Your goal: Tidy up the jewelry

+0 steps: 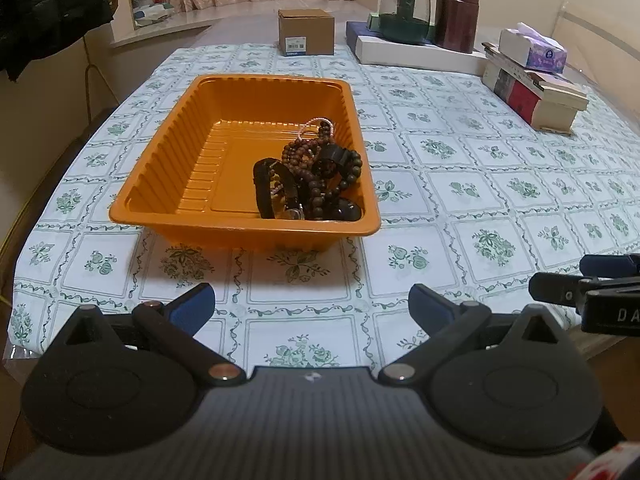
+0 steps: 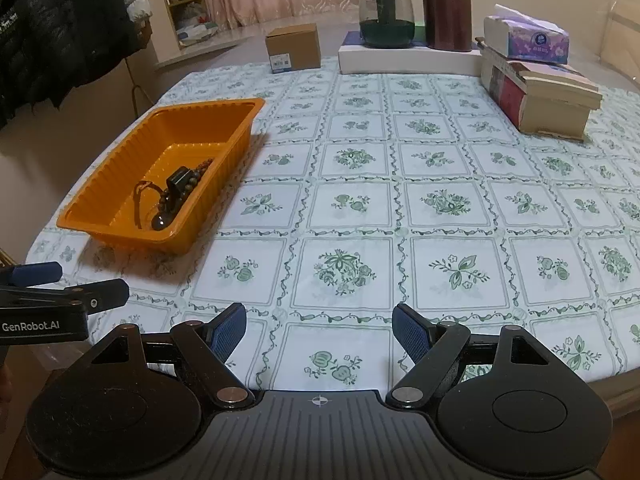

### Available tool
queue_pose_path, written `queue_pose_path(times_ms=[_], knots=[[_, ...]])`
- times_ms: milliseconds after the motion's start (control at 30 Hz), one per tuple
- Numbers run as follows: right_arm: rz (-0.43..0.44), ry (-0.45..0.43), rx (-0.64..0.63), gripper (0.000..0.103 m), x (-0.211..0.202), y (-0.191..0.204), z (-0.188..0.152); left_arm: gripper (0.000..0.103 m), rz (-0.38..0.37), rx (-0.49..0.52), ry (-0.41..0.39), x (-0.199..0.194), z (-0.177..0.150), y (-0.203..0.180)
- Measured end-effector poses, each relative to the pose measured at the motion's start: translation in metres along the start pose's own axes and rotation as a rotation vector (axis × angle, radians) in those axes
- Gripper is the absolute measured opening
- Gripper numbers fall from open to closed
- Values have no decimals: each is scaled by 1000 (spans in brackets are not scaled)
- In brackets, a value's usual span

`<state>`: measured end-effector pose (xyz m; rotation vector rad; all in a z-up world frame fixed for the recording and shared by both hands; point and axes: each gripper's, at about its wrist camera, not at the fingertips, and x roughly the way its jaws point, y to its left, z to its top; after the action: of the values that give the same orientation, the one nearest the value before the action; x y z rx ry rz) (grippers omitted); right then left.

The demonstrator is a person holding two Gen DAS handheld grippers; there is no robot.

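While both my left gripper (image 1: pixel 311 300) and right gripper (image 2: pixel 319 330) hang spread and empty over the table's near edge, the jewelry (image 1: pixel 310 176) lies tangled in the orange tray's (image 1: pixel 160 184) near-right corner; pulling one strand may drag out the whole knot.

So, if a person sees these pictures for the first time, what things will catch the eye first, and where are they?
The bright orange tray stands out first, on the left part of the green-flowered tablecloth. In its near right corner lies a tangled pile of jewelry: brown bead bracelets, black bands and a pale pink strand. Both the left gripper and the right gripper are open and empty, near the table's front edge.
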<state>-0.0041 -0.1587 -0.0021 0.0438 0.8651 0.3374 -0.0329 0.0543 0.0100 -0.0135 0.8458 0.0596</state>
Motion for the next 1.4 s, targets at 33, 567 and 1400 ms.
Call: queue_pose_path(times_ms=[33, 567, 1400], knots=[[0, 1, 1, 80, 1, 0, 0, 102, -1, -2, 2, 1, 0, 0], [6, 7, -6, 80, 4, 4, 0, 102, -13, 2, 5, 4, -1, -3], [11, 12, -4, 80, 6, 6, -1, 102, -22, 7, 5, 6, -3, -5]])
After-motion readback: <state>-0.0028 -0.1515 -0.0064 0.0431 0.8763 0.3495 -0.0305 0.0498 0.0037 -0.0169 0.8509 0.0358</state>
